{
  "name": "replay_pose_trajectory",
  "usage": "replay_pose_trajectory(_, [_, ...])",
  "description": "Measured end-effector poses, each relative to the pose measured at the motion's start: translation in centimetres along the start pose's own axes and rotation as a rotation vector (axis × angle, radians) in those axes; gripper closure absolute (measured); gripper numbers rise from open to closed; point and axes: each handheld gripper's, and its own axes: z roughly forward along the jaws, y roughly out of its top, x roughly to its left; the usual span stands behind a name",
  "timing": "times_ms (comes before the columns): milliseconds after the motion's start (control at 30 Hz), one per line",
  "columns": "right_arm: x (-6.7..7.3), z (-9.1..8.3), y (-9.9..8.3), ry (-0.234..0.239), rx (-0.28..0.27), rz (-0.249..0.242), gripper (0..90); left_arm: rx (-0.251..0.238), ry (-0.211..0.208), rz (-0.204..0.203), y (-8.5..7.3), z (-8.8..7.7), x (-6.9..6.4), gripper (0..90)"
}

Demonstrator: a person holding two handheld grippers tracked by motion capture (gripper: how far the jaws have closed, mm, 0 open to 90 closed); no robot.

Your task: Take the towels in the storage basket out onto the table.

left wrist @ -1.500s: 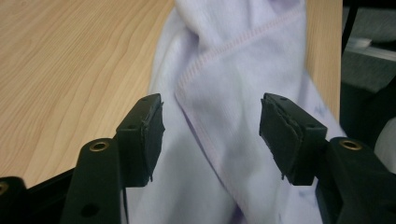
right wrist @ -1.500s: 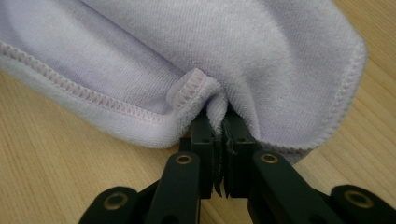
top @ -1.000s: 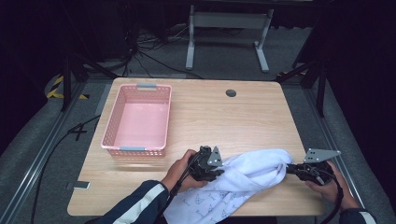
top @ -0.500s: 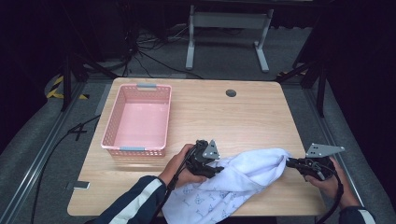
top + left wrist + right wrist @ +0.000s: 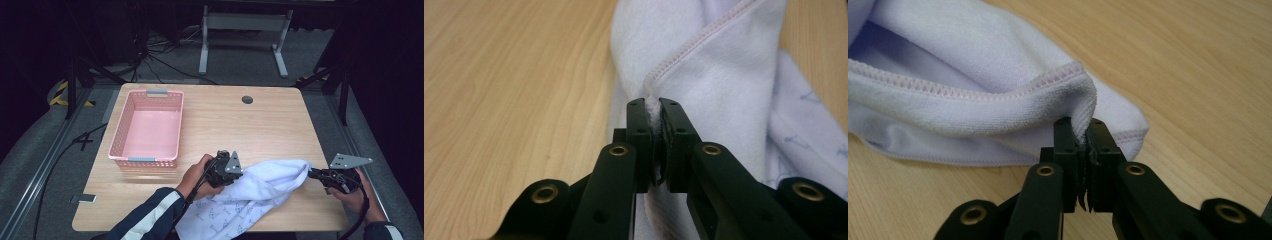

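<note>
Lying across the near edge of the table (image 5: 280, 125), a white towel (image 5: 260, 192) with a faint blue print stretches between the two grippers, its lower part hanging toward the person at 6 o'clock. The left gripper (image 5: 235, 172), held in the person's left hand (image 5: 197, 176), sits at the towel's 9 o'clock end; its jaws have just been closing and now stand together on the pink-stitched hem, which the left gripper view shows pinched between the pads as a thin fold of cloth. The right gripper (image 5: 314, 174), held in the right hand (image 5: 356, 192), sits at the towel's 3 o'clock end near the table's right edge, with its jaws clamped on a bunched corner of the same hem, as the right gripper view shows. Between the two grips the upper edge of the towel runs in a shallow arc, raised a little at the right end. A pink basket (image 5: 117, 150) with a perforated wall stands on the table at 10 o'clock from the left gripper, well apart from the towel. A small dark round grommet (image 5: 247, 99) sits in the tabletop at 12 o'clock, near the far edge. A striped dark sleeve (image 5: 150, 217) covers the left forearm.
</note>
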Motion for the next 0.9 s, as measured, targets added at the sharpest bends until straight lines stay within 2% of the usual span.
replay_pose_trajectory(33, [-0.1, -0.2, 0.1, -0.007, -0.013, 0.003, 85.8, -0.014, 0.028, -0.018, 0.1, -0.5, 0.3, 84.3])
replay_pose_trajectory(167, [-0.8, -0.8, 1.4, -0.048, -0.082, 0.031, 86.0, -0.033, 0.115, -0.044, 0.9, -2.0, 2.2, 84.3])
replay_pose_trajectory(233, [-1.4, -0.9, 2.4, -0.078, -0.097, 0.033, 86.0, -0.026, 0.176, -0.058, 1.3, -2.5, 3.8, 84.5])
replay_pose_trajectory(267, [-1.9, -0.8, 3.1, -0.099, -0.103, 0.033, 86.1, -0.026, 0.176, -0.082, 1.5, -2.6, 4.6, 84.9])
replay_pose_trajectory(300, [-2.4, -0.7, 3.6, -0.115, -0.108, 0.038, 86.2, -0.016, 0.192, -0.085, 1.6, -2.5, 5.2, 85.0])
replay_pose_trajectory(333, [-2.7, -0.6, 4.1, -0.118, -0.112, 0.045, 86.2, 0.0, 0.237, -0.077, 1.7, -2.5, 5.9, 85.1])
replay_pose_trajectory(367, [-3.2, -0.4, 4.7, -0.119, -0.116, 0.048, 86.2, 0.007, 0.251, -0.094, 1.8, -2.4, 6.7, 85.2])
replay_pose_trajectory(400, [-3.7, -0.1, 5.3, -0.127, -0.115, 0.045, 86.2, 0.009, 0.244, -0.124, 1.8, -2.3, 7.6, 85.4])
replay_pose_trajectory(433, [-4.1, 0.3, 5.9, -0.13, -0.118, 0.051, 86.2, 0.023, 0.267, -0.131, 1.8, -2.2, 8.3, 85.4])
replay_pose_trajectory(467, [-4.6, 0.7, 6.5, -0.125, -0.117, 0.057, 86.2, 0.028, 0.297, -0.156, 1.9, -2.1, 9.4, 85.4])
replay_pose_trajectory(500, [-5.4, 1.4, 7.3, -0.136, -0.115, 0.057, 86.2, 0.031, 0.297, -0.175, 1.9, -2.0, 10.2, 85.4])
replay_pose_trajectory(567, [-6.4, 2.5, 8.1, -0.144, -0.114, 0.073, 86.2, 0.041, 0.344, -0.204, 2.1, -1.8, 11.6, 85.4])
replay_pose_trajectory(633, [-7.2, 3.5, 8.9, -0.165, -0.098, 0.076, 86.2, 0.047, 0.361, -0.224, 2.3, -1.5, 12.8, 85.3])
replay_pose_trajectory(700, [-8.0, 4.8, 9.9, -0.178, -0.094, 0.086, 86.2, 0.068, 0.421, -0.233, 2.4, -1.0, 14.3, 85.3])
replay_pose_trajectory(800, [-8.8, 6.4, 11.3, -0.208, -0.071, 0.08, 86.3, 0.077, 0.459, -0.259, 2.5, -0.5, 16.3, 85.3])
replay_pose_trajectory(833, [-8.8, 6.4, 11.3, -0.208, -0.071, 0.08, 86.3, 0.077, 0.459, -0.259, 2.5, -0.5, 16.3, 85.2])
replay_pose_trajectory(867, [-9.0, 6.9, 11.9, -0.226, -0.059, 0.072, 86.3, 0.086, 0.493, -0.282, 2.5, 0.0, 17.4, 85.2])
replay_pose_trajectory(900, [-9.3, 7.7, 12.8, -0.246, -0.054, 0.076, 86.3, 0.071, 0.52, -0.307, 2.5, 0.4, 18.4, 85.2])
